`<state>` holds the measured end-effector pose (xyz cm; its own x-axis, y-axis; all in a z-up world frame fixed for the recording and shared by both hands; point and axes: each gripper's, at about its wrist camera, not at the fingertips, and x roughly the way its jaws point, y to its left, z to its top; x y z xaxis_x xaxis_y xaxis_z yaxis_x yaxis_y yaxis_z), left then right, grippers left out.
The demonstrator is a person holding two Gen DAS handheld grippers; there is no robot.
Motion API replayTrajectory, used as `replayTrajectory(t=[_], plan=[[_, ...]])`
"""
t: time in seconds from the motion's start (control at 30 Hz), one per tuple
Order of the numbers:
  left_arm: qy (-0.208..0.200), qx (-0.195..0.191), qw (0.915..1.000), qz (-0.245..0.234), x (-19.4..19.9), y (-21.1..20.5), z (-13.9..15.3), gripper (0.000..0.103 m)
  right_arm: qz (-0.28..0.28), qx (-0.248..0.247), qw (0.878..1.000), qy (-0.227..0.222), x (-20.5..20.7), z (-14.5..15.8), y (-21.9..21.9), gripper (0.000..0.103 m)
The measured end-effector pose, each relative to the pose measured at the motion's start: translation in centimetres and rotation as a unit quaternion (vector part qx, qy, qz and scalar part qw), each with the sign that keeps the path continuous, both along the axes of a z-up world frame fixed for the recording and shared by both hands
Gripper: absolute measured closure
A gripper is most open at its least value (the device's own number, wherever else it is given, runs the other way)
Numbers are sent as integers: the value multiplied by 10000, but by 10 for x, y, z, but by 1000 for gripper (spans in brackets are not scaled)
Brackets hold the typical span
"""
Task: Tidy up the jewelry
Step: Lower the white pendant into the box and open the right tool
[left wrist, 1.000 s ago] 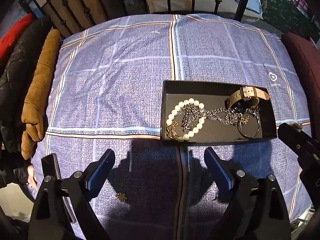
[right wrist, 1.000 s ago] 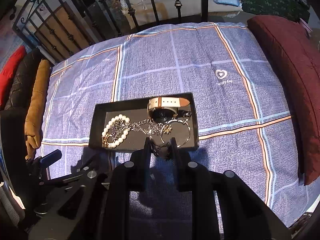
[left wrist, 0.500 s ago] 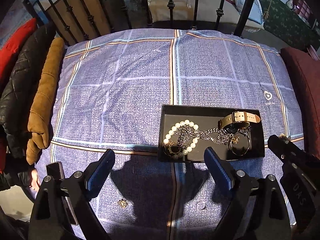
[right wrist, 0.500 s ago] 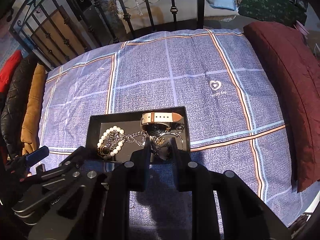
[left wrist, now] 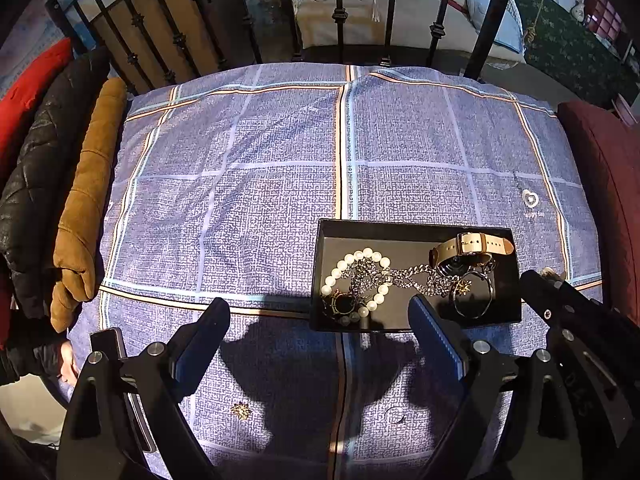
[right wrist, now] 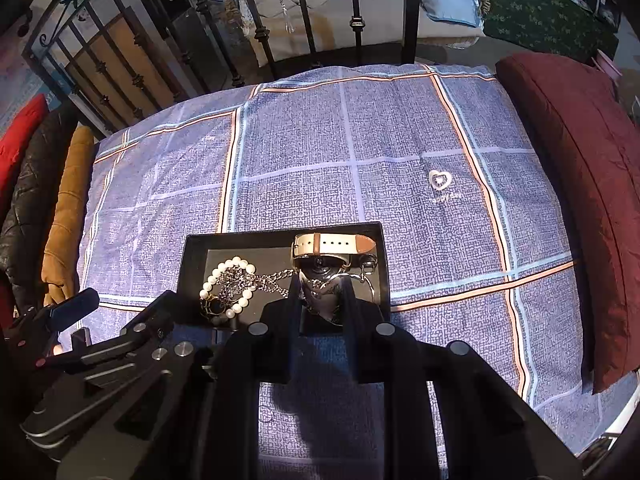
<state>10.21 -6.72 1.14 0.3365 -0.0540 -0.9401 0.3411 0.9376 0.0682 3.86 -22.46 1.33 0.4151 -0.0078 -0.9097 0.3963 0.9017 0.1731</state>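
Observation:
A black tray [left wrist: 416, 227] lies on the blue checked bedspread. It holds a pearl bracelet [left wrist: 356, 258], a silver chain [left wrist: 404, 276], a beige-strapped watch [left wrist: 472, 246] and a dark hoop [left wrist: 472, 300]. My left gripper [left wrist: 318, 312] hangs open above the bedspread, just in front of the tray. Beneath it lie a small gold flower-shaped piece [left wrist: 241, 411] and a thin ring [left wrist: 394, 415]. My right gripper [right wrist: 322, 296] is over the tray's [right wrist: 280, 236] near right part, shut on a shiny silver piece of jewelry [right wrist: 325, 294], with the watch [right wrist: 332, 244] just beyond.
A brown jacket [left wrist: 88, 200] and a black one lie along the bed's left edge, a maroon pillow [left wrist: 608, 200] along the right. A black iron rail [left wrist: 340, 12] stands at the far end. A phone [left wrist: 106, 344] and a hand sit at the near left.
The left gripper has risen a little, so the tray looks smaller and lower in its view. The right gripper keeps its grip on the silver piece.

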Motion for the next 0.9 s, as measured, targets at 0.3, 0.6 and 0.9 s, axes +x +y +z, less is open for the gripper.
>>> replayTrajectory(t=[0.3,0.6,0.9], plan=[[-10,1,10000,41,6,-1,0,15,94,-62,9999,40,10,-3,-1,82],[47,-52,9998,200,12,5,-1,15,50,-229,9997,105,13,-5,-10,47],[42,-6,9999,157,8,3,-3,15,7,-195,9998,53,8,-4,-14,45]])
